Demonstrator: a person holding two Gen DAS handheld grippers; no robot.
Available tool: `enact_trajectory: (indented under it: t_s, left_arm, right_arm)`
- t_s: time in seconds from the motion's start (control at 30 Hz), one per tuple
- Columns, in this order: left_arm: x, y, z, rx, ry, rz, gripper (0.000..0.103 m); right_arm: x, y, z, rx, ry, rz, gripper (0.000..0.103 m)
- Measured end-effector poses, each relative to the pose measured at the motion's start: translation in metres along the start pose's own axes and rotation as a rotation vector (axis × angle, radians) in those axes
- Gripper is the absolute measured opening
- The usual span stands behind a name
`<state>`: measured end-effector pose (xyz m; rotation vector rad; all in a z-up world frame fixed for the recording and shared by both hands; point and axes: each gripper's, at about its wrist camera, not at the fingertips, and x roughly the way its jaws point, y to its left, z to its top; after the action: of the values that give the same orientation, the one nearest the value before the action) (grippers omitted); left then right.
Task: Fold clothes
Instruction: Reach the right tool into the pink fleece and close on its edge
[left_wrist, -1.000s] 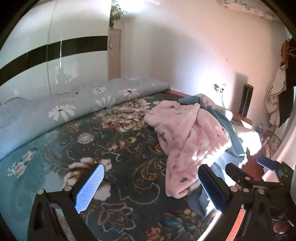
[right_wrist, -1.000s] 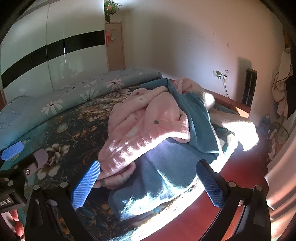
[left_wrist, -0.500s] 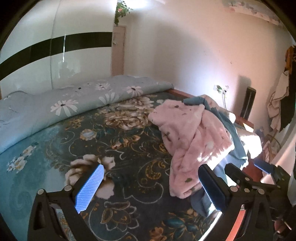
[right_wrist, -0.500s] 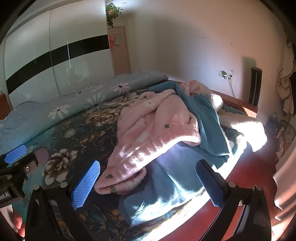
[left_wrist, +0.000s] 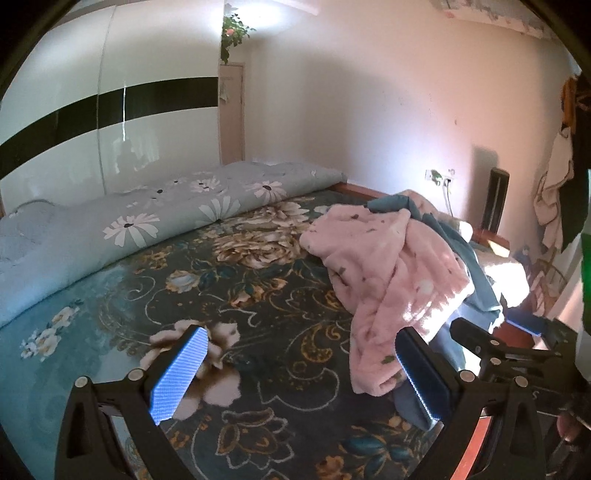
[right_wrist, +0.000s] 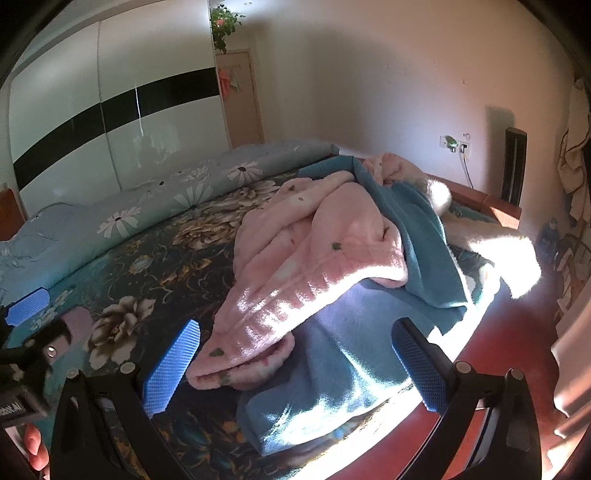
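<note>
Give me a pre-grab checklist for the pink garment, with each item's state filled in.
1. Left gripper open, nothing held: ok.
2. Right gripper open, nothing held: ok.
3. Pink garment in view of both cameras: ok.
4. Pink garment free of other clothes: not ok, it lies tangled over the blue garment.
5. Bare bedspread beside the pile for laying out: ok.
6. Collar or sleeves identifiable: cannot tell, it is bunched.

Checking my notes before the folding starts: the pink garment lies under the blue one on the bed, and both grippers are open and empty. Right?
Not quite. The pink garment lies mostly on top of the blue one, as the right wrist view shows. The rest holds: left gripper and right gripper are open and empty.
</note>
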<state>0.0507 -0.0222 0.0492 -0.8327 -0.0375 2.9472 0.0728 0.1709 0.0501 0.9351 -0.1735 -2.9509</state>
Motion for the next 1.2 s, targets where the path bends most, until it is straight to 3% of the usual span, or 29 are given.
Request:
enact_trajectory:
  t_s: [0.17,0.37,0.63,0.67,0.73,0.87,0.93,1.0,1.2]
  left_arm:
    - [-0.002,0.024,-0.002,-0.031,0.009,0.029,0.103]
    - [-0.012,0.056,-0.013,-0.052,-0.005,0.102,0.103]
    - [-0.020,0.089,-0.032,-0.097,0.028,0.135,0.103]
    - [-0.021,0.095,-0.036,-0.113,0.034,0.143,0.103]
    - [-0.024,0.104,-0.041,-0.139,0.036,0.149,0.103]
    - [-0.031,0.123,-0.050,-0.191,0.031,0.161,0.103]
    - [-0.033,0.133,-0.053,-0.219,0.034,0.169,0.103]
    - [-0.035,0.145,-0.057,-0.257,0.040,0.173,0.103]
    - [-0.055,0.182,-0.072,-0.405,0.013,0.140,0.103]
  right_arm:
    - [0.006,-0.006,0.006,-0.003,0.007,0.005,0.103]
    - [0.030,-0.022,0.044,-0.033,0.001,-0.001,0.103]
    - [0.102,0.011,0.079,-0.025,0.107,0.162,0.099]
    - [0.112,0.017,0.081,-0.030,0.118,0.159,0.096]
    - [0.133,0.022,0.084,-0.022,0.158,0.143,0.074]
    - [0.168,0.015,0.082,0.060,0.250,0.096,0.049]
    - [0.169,0.012,0.083,0.082,0.238,0.106,0.028]
    - [0.166,0.011,0.086,0.091,0.222,0.146,0.017]
    - [0.160,0.017,0.102,0.128,0.235,0.356,0.010]
